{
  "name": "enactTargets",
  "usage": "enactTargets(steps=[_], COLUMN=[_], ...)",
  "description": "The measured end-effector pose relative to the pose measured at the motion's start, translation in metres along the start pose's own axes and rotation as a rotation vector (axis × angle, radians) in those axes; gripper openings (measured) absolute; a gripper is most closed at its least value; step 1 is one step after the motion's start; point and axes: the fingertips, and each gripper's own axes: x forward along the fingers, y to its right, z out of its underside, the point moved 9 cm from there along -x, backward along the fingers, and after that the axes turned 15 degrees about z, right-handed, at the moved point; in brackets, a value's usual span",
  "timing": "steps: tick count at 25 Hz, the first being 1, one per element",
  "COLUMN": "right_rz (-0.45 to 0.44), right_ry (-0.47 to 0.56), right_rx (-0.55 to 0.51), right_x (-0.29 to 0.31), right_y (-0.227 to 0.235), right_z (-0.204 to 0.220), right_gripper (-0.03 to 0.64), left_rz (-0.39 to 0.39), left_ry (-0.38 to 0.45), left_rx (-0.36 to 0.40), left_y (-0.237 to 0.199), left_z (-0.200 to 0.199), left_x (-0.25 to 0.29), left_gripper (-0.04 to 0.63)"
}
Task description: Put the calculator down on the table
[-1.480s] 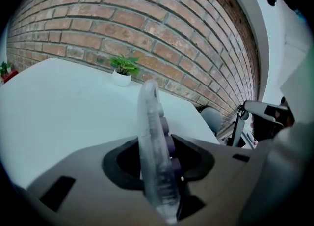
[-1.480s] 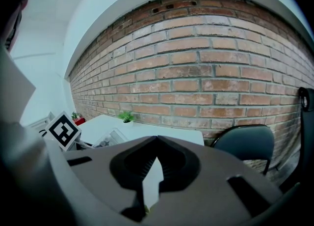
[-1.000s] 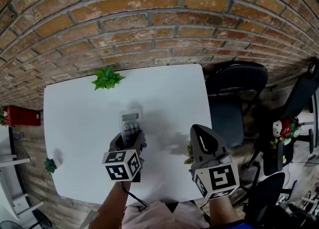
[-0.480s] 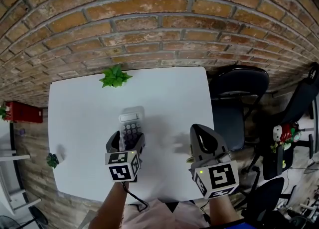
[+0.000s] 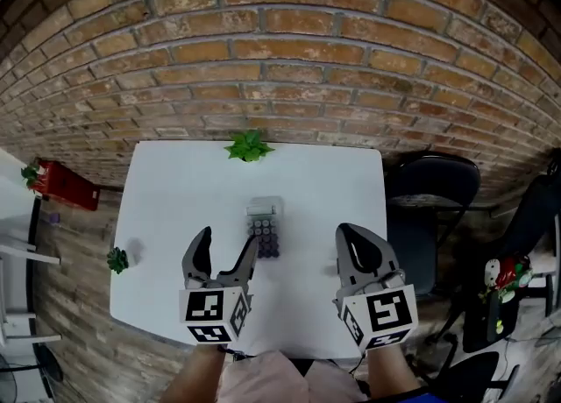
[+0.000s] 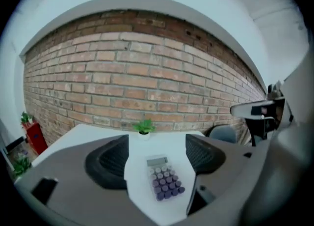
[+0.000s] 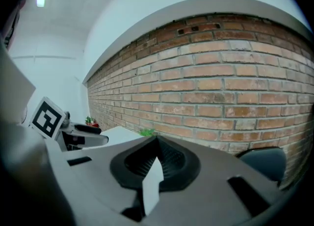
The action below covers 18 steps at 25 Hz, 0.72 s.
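As both tools are hovering over the near half of the white surface (image 5: 175,182), the left hand-held gripper (image 5: 228,239) is showing its marker cube (image 5: 213,315) closest to the camera. Its jaws have just been opening and are now standing wide apart with nothing clamped between them. In the left gripper view, this hand-held gripper (image 6: 157,146) is framing the calculator (image 6: 164,178) between its dark ribbed pads (image 6: 110,158), yet neither pad is touching it. To the right, the right hand-held gripper (image 5: 351,239) is pointing the same way behind its own marker cube (image 5: 379,315). In the right gripper view, its jaws (image 7: 156,144) are meeting at the tips and holding nothing. Just beyond the left tool's fingertips, the calculator (image 5: 265,228) is lying flat on the surface near its middle, with its purple keys facing up and its grey display toward the wall. Farther back, a small green potted plant (image 5: 249,144) is standing at the far edge of the surface, well apart from the calculator, and it is appearing again in the left gripper view (image 6: 143,127). Beside the surface on the right, a black chair (image 5: 434,184) is sitting. A brick wall (image 5: 280,60) is rising behind everything.
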Motion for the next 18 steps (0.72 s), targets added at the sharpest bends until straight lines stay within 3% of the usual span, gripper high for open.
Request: enactTargets(steps=[2,5,6,11,18], right_rz=[-0.012,-0.034,-0.041,-0.062,-0.073], right_ry=[0.034,0.096,0.117,0.195,0.243], right_rx=[-0.004,-0.017,-0.022,-0.028,-0.056], right_x=[-0.006,-0.014,-0.017,-0.031,-0.043], right_y=[-0.006,-0.012,-0.014,-0.019,-0.023], right_z=[-0.012,-0.03,-0.036,-0.058,-0.071], right_gripper=[0.002,0.002,0.002,0.002,-0.003], left_rz=[-0.02,-0.073,-0.08,-0.081,-0.072], left_ry=[0.083,0.186,0.214,0.307,0.338], left_rx=[0.028,0.065,0.073,0.118,0.132], left_y=[0.007,0.018,0.022,0.04,0.051], left_z=[-0.023,-0.053,-0.061,-0.091,-0.101], left_x=[-0.02,-0.045,-0.052,-0.075,-0.085], left_gripper=[0.32,0.117,0.081,0.063,0.061])
